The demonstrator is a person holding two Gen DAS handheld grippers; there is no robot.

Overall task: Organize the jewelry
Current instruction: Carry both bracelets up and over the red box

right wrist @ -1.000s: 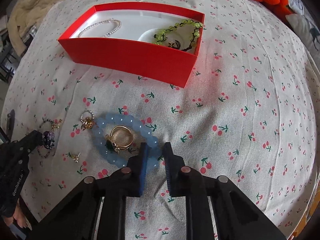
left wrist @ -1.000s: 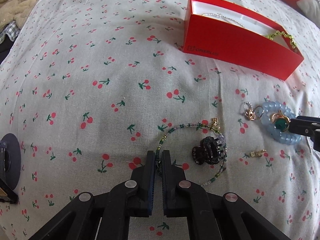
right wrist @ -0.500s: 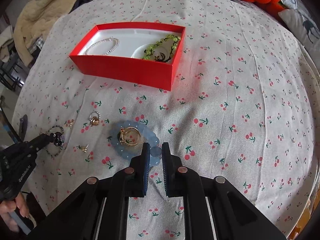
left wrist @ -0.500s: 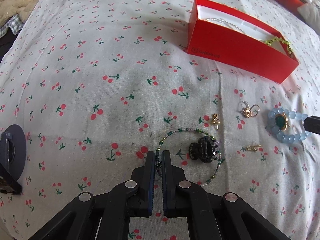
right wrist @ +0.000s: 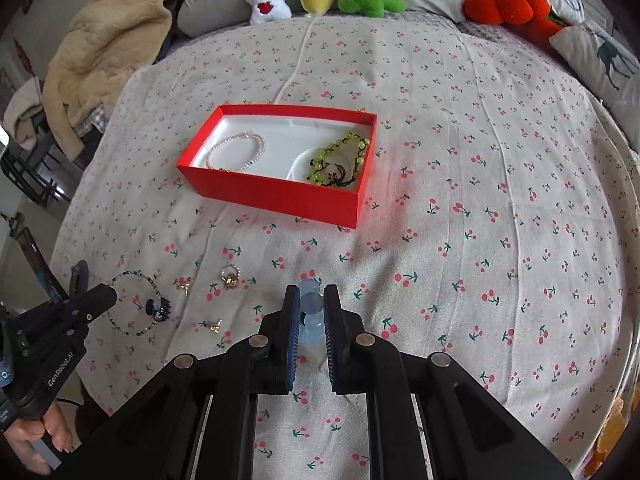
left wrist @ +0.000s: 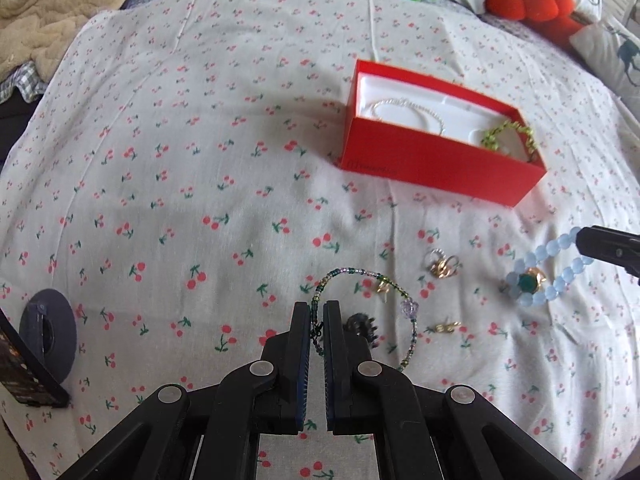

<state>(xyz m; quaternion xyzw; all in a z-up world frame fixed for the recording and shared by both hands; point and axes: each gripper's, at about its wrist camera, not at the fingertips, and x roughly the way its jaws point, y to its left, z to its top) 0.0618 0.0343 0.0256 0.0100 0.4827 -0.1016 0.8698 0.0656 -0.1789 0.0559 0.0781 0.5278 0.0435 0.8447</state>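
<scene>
Two grippers, both clamped — left gripper (left wrist: 317,320) on green bead bracelet (left wrist: 362,274), right gripper (right wrist: 311,306) on blue bracelet (left wrist: 556,276), both hanging above cloth (left wrist: 200,160) near red box (right wrist: 280,196).

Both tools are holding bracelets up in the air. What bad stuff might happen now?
1. The green-stone ring seems to ride on the blue bead bracelet hanging from the right tool; it might slide off.
2. The left tool pinches only the thin beaded bracelet; it could slip, or snag the dark hair claw beside it.
</scene>
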